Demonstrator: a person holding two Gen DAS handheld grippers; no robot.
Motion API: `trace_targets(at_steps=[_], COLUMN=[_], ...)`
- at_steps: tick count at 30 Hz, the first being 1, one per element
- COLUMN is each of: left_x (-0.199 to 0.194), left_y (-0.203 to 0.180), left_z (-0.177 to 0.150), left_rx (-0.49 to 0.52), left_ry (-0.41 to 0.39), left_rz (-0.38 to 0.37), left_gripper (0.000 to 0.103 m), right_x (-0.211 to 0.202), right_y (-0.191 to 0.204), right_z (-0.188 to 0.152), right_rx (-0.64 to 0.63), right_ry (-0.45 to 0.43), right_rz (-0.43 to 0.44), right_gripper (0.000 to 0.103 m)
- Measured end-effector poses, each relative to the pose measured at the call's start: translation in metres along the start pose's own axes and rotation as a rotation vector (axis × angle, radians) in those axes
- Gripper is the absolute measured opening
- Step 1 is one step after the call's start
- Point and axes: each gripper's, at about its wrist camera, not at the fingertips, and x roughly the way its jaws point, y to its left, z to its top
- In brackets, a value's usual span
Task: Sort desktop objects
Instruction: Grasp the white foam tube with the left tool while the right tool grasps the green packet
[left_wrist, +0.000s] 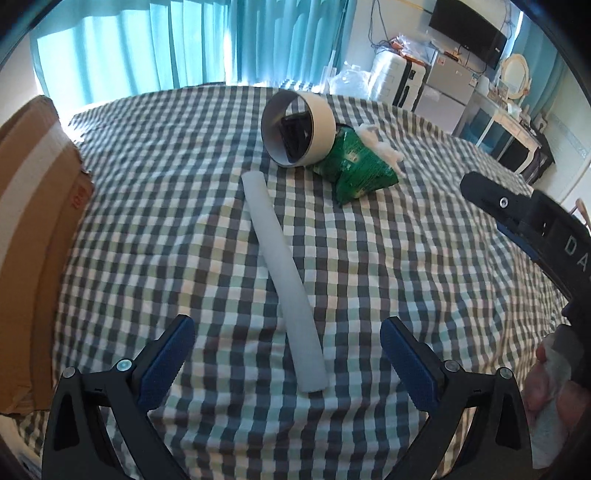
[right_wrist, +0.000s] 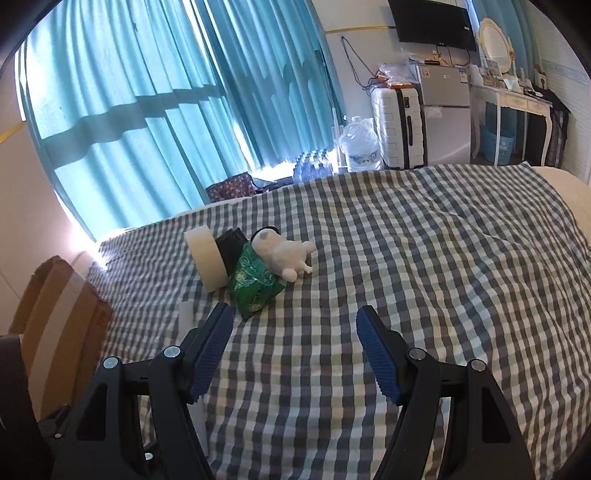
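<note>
A: We see the left gripper (left_wrist: 286, 356) over the checked bedspread (left_wrist: 406, 258), its jaws wide apart with nothing pressed between them. The near end of the white foam tube (left_wrist: 284, 280) lies on the cloth between the two blue pads, touching neither.

B: And the right gripper (right_wrist: 293, 349)?

A: Its jaws stand apart too, with only bedspread between them. We also see it at the right edge of the left wrist view, with a hand (left_wrist: 550, 384) on its handle.

B: Where do the other things lie?

A: Past the tube's far end, in a cluster: a wide tape roll (left_wrist: 299, 127) on its edge, a green snack bag (left_wrist: 354, 171) leaning against it, and a white plush toy (right_wrist: 284, 254) just behind the bag. A cardboard box (left_wrist: 33, 240) stands at the bed's left side.
</note>
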Motion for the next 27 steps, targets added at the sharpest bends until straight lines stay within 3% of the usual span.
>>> trace_targets(at_steps=[1,4,9,14,17,18,22,23,27], left_x=[0.006,0.030,0.043,0.050,0.050,0.049,0.044,0.044,0.047], left_y=[-0.002,-0.008,0.006,0.031,0.033,0.031,0.028,0.030,0.036], left_z=[0.001,0.001,0.007,0.027,0.028,0.027,0.023,0.023,0.024], left_rx=[0.004,0.022,-0.051,-0.125,-0.110,-0.089,-0.054,-0.063,-0.090], left_ry=[0.006,0.055,0.042,0.046,0.047,0.045,0.029,0.031,0.050], left_rz=[-0.006,0.025,-0.004,-0.034,-0.046,-0.060,-0.068,-0.075,-0.101], left_gripper=[0.077,0.047,0.045,0.034,0.023,0.012,0.012,0.012,0.016], right_x=[0.006,0.021,0.045,0.075,0.095,0.101,0.111,0.108,0.096], right_y=[-0.003,-0.007,-0.007,-0.002,0.001,0.003,0.012,0.015,0.023], right_z=[0.001,0.002,0.009,0.014,0.016,0.016,0.012,0.012,0.014], right_rx=[0.006,0.016,-0.002,-0.003,0.010,0.012,-0.010,-0.025,-0.043], right_ry=[0.006,0.027,0.036,0.068,0.105,0.117,0.145,0.139,0.096], right_rz=[0.001,0.009,0.065,0.127,0.158,0.162,0.185,0.202,0.264], right_gripper=[0.069,0.069,0.069,0.069,0.069,0.069,0.068,0.058,0.054])
